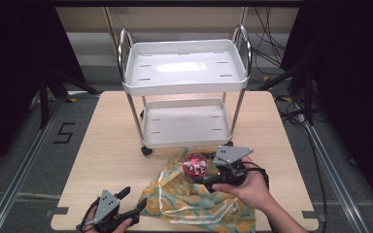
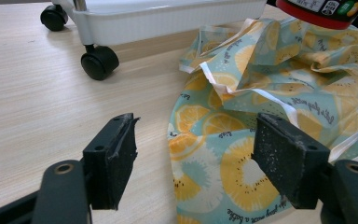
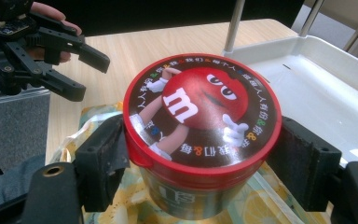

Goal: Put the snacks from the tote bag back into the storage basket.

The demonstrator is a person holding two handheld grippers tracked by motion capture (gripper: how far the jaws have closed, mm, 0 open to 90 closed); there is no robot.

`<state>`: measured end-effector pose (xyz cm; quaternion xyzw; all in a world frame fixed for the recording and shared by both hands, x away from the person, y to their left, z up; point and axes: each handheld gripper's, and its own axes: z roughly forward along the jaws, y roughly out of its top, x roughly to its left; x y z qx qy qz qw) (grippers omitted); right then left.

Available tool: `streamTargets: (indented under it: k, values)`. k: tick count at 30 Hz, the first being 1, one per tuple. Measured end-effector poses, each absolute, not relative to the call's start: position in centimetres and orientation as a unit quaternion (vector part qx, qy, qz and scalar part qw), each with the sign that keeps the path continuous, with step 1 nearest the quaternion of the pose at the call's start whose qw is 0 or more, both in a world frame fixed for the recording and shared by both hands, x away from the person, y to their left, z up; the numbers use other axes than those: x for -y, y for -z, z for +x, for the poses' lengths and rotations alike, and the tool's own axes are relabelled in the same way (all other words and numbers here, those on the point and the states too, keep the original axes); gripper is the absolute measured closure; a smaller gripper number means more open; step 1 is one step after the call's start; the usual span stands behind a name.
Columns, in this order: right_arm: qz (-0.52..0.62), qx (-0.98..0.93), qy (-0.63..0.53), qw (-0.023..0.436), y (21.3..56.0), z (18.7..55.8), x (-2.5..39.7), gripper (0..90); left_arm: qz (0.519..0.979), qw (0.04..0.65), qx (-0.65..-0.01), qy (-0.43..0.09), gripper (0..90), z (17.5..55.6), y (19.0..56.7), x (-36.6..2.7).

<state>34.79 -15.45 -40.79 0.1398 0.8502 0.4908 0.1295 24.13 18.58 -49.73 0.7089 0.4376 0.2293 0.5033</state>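
The bag [image 1: 194, 199], a crumpled cloth one printed with lemon slices, lies flat on the table [image 1: 102, 160] at its near edge and serves as the landmark here. Just left of the bag, nearest the person, the left gripper [image 1: 132, 200] rests low over the table with its jaws spread wide and nothing between them; in the left gripper view one jaw stands over bare wood and the other over the bag's near corner [image 2: 223, 172]. At the bag's right side the right gripper [image 1: 205, 178] is held by a hand [image 1: 252, 187], and its jaws are closed against the sides of the tub [image 1: 195, 164], a round container with a red lid bearing a red candy figure. The tub stands upright over the bag's far part, lid on, so its contents cannot be seen; whether its base touches the cloth cannot be told. White ribbon handles [image 2: 279, 105] trail across the bag's folds. Beyond the bag stands the cart [image 1: 184, 87], white with two trays, its wheels [image 2: 99, 62] on the table just past the bag's far edge; both trays are bare
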Motion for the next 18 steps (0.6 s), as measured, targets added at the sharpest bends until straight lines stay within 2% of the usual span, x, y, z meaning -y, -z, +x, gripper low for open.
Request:
streamTargets:
  k: [18]
  values:
    - [0.143,-0.849,-0.493,0.122,40.57,35.24,14.92,26.1,0.709,0.504,-0.436,-0.23,29.6,24.16,49.73,-18.63]
